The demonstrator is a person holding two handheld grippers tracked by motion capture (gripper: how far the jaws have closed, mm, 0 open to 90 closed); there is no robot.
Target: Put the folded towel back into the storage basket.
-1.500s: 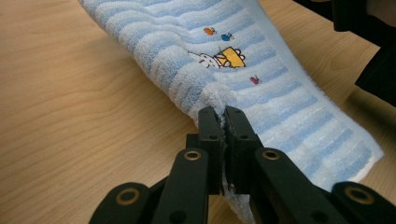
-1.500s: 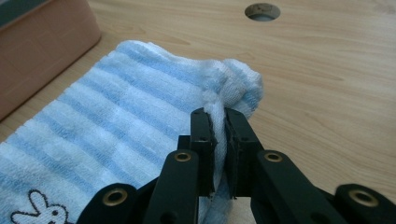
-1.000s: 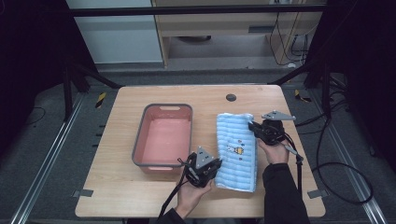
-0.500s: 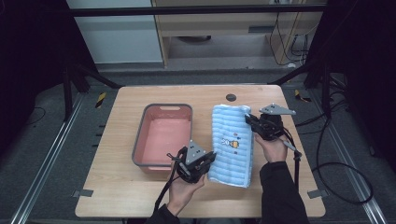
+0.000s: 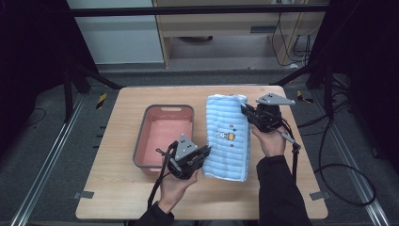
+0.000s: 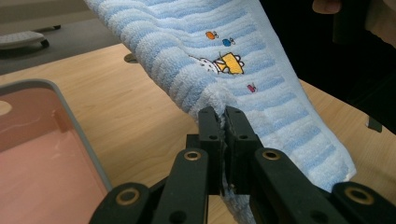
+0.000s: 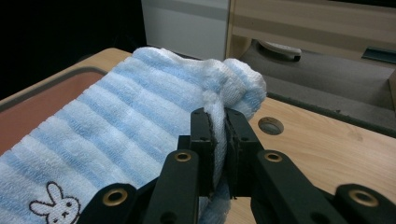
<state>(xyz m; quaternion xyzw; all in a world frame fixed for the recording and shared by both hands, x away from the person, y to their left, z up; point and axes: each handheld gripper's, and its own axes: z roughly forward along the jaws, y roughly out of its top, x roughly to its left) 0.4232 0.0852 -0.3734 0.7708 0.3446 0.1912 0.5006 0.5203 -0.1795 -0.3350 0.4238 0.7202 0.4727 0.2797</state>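
Two grippers clamp the folded blue-striped towel (image 5: 227,136) at opposite ends. The left gripper (image 5: 190,160) has its jaws pressed together on the towel's near left edge; in the left gripper view the fabric is pinched flat between the black pads (image 6: 208,140). The right gripper (image 5: 254,117) has its jaws closed on the far right corner, where the cloth bunches into a small roll above the pads (image 7: 203,140).

Compared with a second ago, the towel has come off the table (image 5: 117,197) and shifted left: it lay flat near the right edge then, and now it hangs between the two grippers with its left edge just beside the pink tray (image 5: 164,136). Both hands have moved toward the table's middle. Judging from this, the lift is done and the carry toward the tray is under way; the towel is not yet over the tray's rim, so the placing step remains.

The towel's long axis runs from the table's near edge to its far edge, roughly parallel to the tray's long side, with a slight lean so the near end sits a little farther right. Its embroidered face points up, the small rabbit-and-boat motif (image 5: 227,137) sitting near the middle. The near end sags low toward the table's front edge; whether it touches the wood cannot be told.
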